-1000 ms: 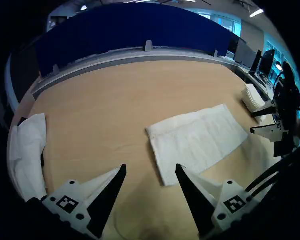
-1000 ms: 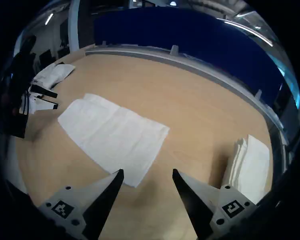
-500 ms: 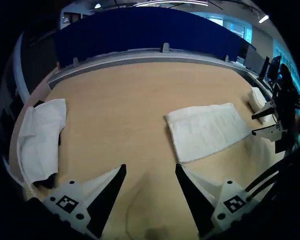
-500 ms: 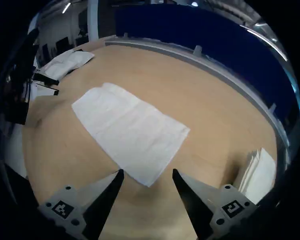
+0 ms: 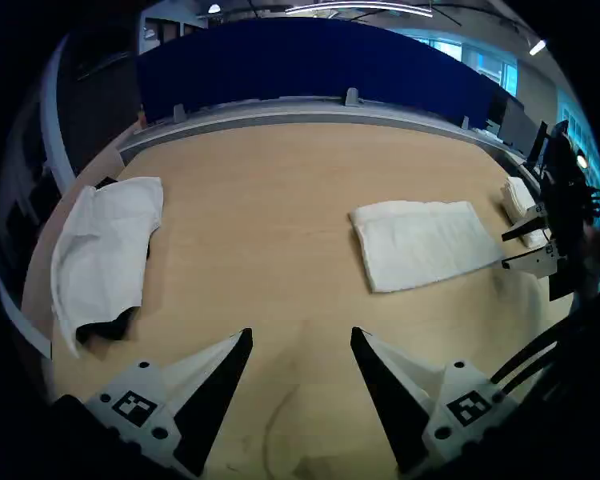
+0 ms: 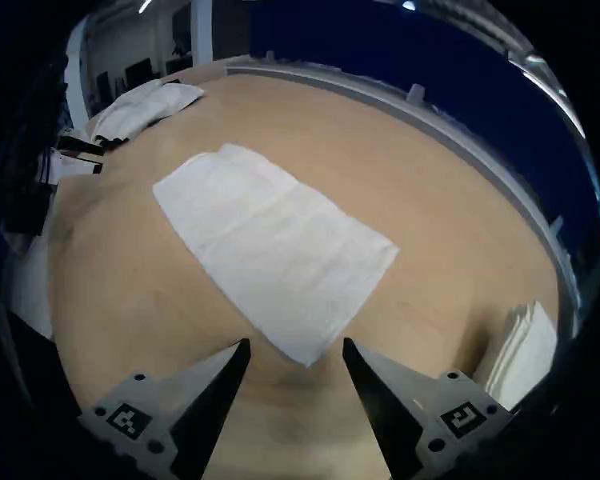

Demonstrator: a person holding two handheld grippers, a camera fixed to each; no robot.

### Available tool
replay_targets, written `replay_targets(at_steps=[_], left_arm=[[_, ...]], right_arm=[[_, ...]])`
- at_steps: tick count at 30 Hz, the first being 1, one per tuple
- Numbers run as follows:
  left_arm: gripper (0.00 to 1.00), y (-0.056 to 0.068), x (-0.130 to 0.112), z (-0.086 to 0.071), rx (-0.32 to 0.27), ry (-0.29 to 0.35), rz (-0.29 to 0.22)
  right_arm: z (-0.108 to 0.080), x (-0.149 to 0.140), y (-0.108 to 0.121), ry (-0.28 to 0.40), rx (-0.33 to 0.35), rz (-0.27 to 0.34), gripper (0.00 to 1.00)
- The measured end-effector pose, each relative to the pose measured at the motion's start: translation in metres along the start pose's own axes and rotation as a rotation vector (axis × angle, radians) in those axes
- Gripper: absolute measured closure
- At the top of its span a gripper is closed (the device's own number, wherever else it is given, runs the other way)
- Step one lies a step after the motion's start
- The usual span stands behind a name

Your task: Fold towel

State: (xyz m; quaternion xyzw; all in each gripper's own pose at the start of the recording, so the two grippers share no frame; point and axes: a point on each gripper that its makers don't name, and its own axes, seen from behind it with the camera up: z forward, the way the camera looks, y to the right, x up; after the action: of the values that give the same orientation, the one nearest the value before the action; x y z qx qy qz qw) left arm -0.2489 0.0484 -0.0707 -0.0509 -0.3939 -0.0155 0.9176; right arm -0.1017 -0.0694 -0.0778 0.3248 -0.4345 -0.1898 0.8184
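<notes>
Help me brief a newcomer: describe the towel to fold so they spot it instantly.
Find the wooden table fronting the blue partition. Near its middle lies the towel, a flat white rectangle. Its neighbours differ: a crumpled cloth at one end, a folded stack at the other.

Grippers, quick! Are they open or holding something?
Left gripper: open, holding nothing.
Right gripper: open, holding nothing; the towel corner lies at its fingertips.
</notes>
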Motion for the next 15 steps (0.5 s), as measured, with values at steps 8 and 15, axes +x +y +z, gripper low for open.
replay_targets(at_steps=[8,15], left_arm=[[0.09,-0.005,-0.016,-0.027,0.028,0.004,0.008],[0.09,-0.004,-0.032,-0.041,0.041,-0.006,-0.006]], right_arm=[[0.005,-0.006,0.002,-0.020,0.019,0.011,0.28],[0.008,-0.012,0.004,-0.043,0.029,0.002,0.45]])
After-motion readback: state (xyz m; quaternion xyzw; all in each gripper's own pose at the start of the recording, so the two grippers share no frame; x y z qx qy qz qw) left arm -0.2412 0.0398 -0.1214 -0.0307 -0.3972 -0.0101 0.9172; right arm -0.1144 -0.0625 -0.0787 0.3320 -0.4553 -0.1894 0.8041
